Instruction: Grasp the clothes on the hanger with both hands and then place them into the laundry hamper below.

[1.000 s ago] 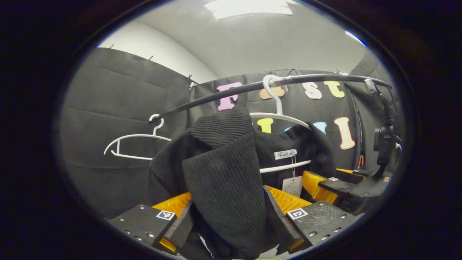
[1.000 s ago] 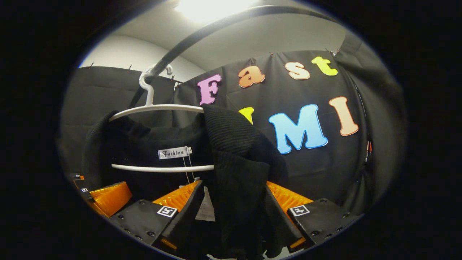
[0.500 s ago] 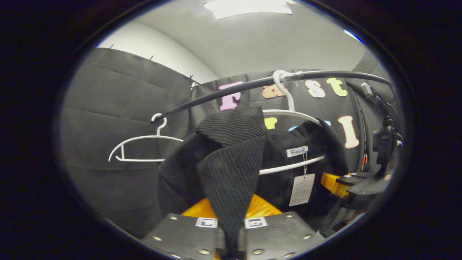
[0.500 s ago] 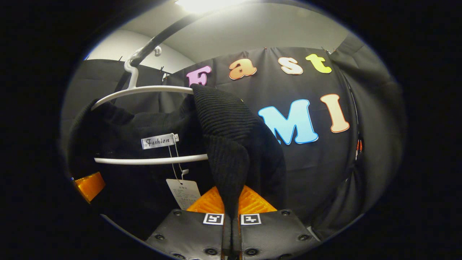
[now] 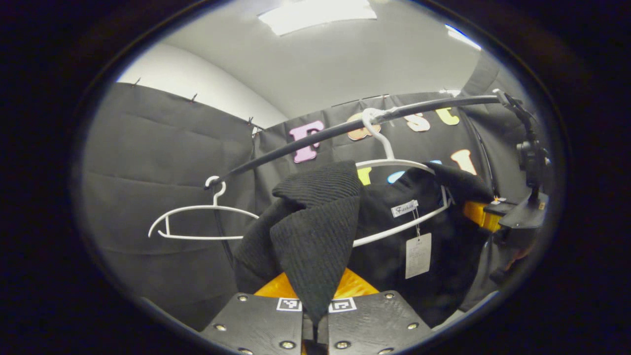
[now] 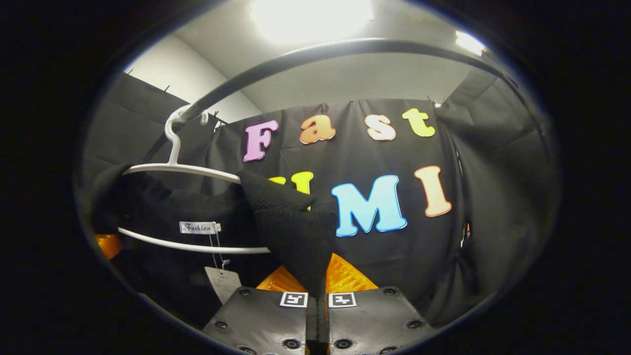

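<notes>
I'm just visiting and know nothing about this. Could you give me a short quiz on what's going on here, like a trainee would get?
1. True or false: the left gripper is shut on the sweater.
2. What does the hanger hang from: A) the rail, B) a wall hook, C) a shelf?
3. Fill in: beside the sweater's hanger, an ____ hanger hangs on the same rail.

Key
1. True; the right gripper is too.
2. A
3. empty

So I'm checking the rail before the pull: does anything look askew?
Yes: the white hanger carrying the black sweater hangs tilted, its lower bar slanting, with the sweater's shoulder bunched between the left tool. The empty hanger hangs level.
</notes>
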